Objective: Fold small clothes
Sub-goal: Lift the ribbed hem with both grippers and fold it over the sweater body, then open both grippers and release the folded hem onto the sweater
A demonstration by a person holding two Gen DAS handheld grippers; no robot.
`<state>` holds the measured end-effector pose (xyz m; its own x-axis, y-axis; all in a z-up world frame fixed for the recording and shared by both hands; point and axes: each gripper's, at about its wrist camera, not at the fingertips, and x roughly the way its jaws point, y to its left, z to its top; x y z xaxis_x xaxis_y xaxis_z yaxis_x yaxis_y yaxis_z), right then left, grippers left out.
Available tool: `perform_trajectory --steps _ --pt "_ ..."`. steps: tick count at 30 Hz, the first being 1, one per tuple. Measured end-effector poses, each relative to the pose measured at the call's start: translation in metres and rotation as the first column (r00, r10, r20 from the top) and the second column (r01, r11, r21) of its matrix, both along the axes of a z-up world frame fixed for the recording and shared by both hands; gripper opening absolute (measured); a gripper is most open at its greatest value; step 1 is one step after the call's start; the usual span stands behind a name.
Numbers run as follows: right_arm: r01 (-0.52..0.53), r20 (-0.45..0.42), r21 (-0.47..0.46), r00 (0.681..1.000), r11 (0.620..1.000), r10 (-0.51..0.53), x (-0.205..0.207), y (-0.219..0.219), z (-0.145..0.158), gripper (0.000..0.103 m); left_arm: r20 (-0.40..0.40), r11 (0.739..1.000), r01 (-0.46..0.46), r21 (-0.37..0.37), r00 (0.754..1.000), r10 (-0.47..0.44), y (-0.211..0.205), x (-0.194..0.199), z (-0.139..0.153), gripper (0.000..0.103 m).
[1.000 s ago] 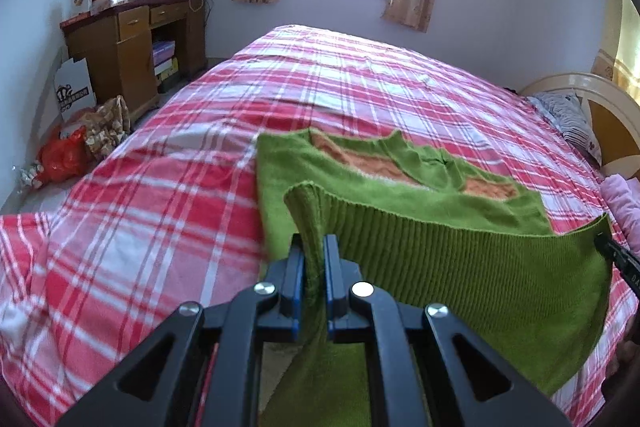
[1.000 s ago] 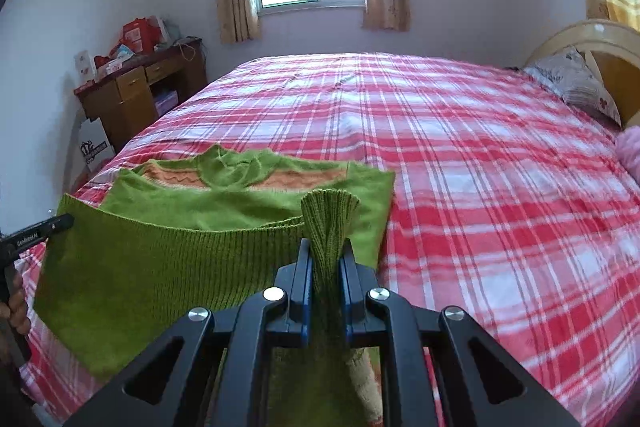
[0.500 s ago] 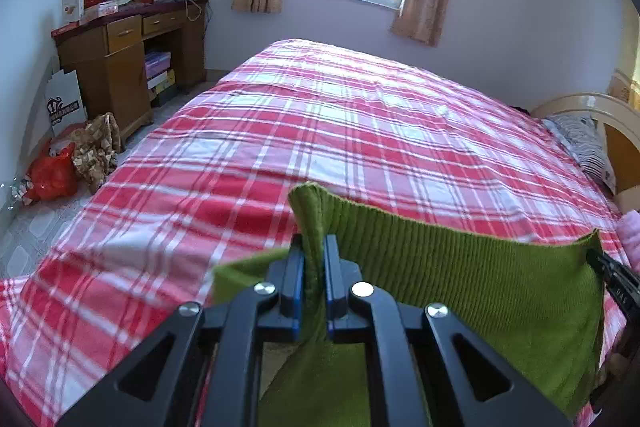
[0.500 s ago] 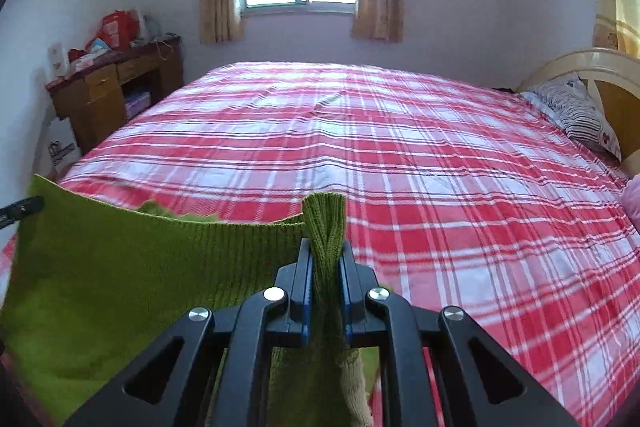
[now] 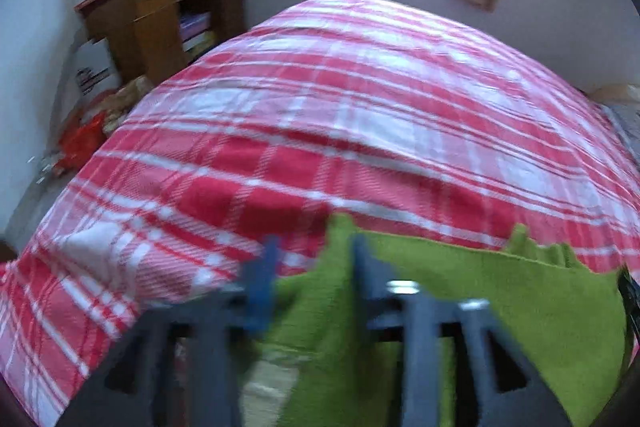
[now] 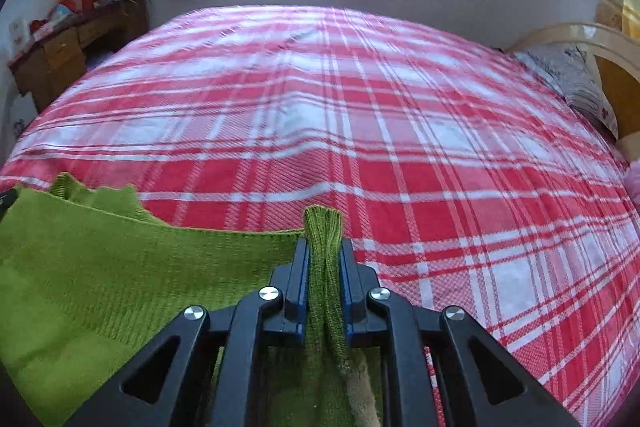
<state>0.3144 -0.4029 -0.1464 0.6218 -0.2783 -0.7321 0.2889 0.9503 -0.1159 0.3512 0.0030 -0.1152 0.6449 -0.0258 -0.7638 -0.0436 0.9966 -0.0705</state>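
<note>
A green knitted sweater [image 5: 480, 307] lies folded over on the red plaid bed [image 5: 360, 107], its folded top edge running across both views. My left gripper [image 5: 315, 247] is blurred; its jaws are opening and stand well apart. A sweater corner rises between them against the right finger, and the pads do not press it. My right gripper [image 6: 325, 247] has the ribbed hem of the sweater [image 6: 120, 267] bunched between its blue pads. Its jaws are opening, but the cloth still fills the gap and touches both pads.
The plaid bed [image 6: 400, 147] stretches far ahead. A wooden desk [image 5: 160, 23] with clutter stands at the left wall, with bags [image 5: 80, 143] on the floor below it. A pillow [image 6: 568, 83] and headboard [image 6: 616, 75] are at the right.
Both grippers carried the hem forward and down, so the sweater's orange-patterned collar is now covered. The left jaws, shut on the hem before, have spread apart.
</note>
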Motion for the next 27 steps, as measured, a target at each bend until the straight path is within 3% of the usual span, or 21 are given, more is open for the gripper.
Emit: perform_trajectory --steps 2,5,6,8,10,13,17,22,24,27 --pt "0.033 0.032 0.028 0.999 0.999 -0.034 -0.009 -0.008 0.005 0.040 -0.012 0.998 0.001 -0.065 1.000 -0.002 0.011 0.001 0.004 0.059" --pt "0.092 0.173 0.128 0.978 0.988 -0.114 -0.045 -0.026 0.025 0.040 0.002 0.998 0.040 -0.051 0.999 -0.040 0.015 -0.017 0.022 0.059" --pt "0.147 0.225 0.123 0.959 0.981 -0.172 -0.070 -0.030 0.036 0.040 0.026 0.998 0.062 -0.016 0.998 -0.061 0.015 -0.030 0.029 0.062" --pt "0.154 0.256 0.142 0.948 0.978 -0.186 -0.104 -0.030 0.047 0.040 0.046 0.993 0.112 0.045 0.992 -0.114 0.011 -0.055 0.037 0.072" --pt "0.087 0.247 0.171 0.960 0.981 -0.129 -0.129 -0.020 0.050 0.040 0.058 0.983 0.163 0.091 0.984 -0.168 0.007 -0.087 0.039 0.073" --pt "-0.065 0.201 0.125 0.979 0.990 0.039 -0.152 0.020 0.046 0.040 0.054 0.974 0.208 0.089 0.976 -0.213 -0.001 -0.115 0.036 0.073" --pt "-0.217 0.144 0.051 0.968 0.975 0.208 -0.159 0.069 0.031 0.038 0.055 0.969 0.233 0.086 0.970 -0.238 -0.018 -0.148 0.026 0.076" --pt "-0.218 -0.005 0.042 0.976 0.975 0.218 -0.168 0.071 -0.008 0.036 0.032 0.955 0.250 0.161 0.966 -0.258 -0.036 -0.167 0.011 0.077" --pt "-0.231 0.021 0.011 0.973 0.973 0.231 -0.185 0.067 -0.007 0.036 0.043 0.953 0.234 0.192 0.968 -0.246 -0.033 -0.171 0.009 0.085" --pt "-0.226 0.022 -0.015 0.974 0.974 0.226 -0.203 0.064 -0.007 0.036 0.043 0.958 0.196 0.210 0.977 -0.209 -0.017 -0.180 0.005 0.086"
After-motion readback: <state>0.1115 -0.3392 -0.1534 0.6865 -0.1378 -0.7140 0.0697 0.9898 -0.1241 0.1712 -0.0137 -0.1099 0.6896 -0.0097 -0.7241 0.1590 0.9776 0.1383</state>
